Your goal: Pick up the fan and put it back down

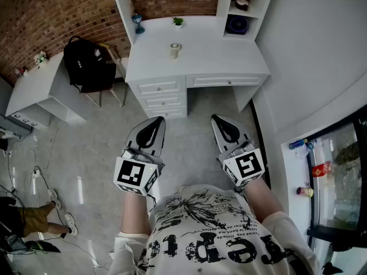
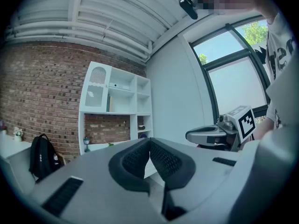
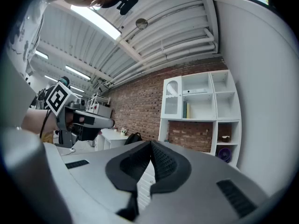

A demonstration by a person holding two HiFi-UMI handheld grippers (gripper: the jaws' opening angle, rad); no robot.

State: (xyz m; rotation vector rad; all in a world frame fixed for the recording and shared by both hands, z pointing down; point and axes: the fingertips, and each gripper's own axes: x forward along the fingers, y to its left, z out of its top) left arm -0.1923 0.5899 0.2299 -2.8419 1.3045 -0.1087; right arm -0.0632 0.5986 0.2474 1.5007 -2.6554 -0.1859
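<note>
A brick wall is seen behind a white table. The fan is set in the lower cubby of the shelf on the table's right end. The left gripper and right gripper are held well apart from it, jaws clenched on nothing.

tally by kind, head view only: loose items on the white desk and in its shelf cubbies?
Fan: 1
Bowl: 1
Potted plant: 1
Blue goblet-shaped piece: 1
Pale cup: 1
Total: 5
</note>
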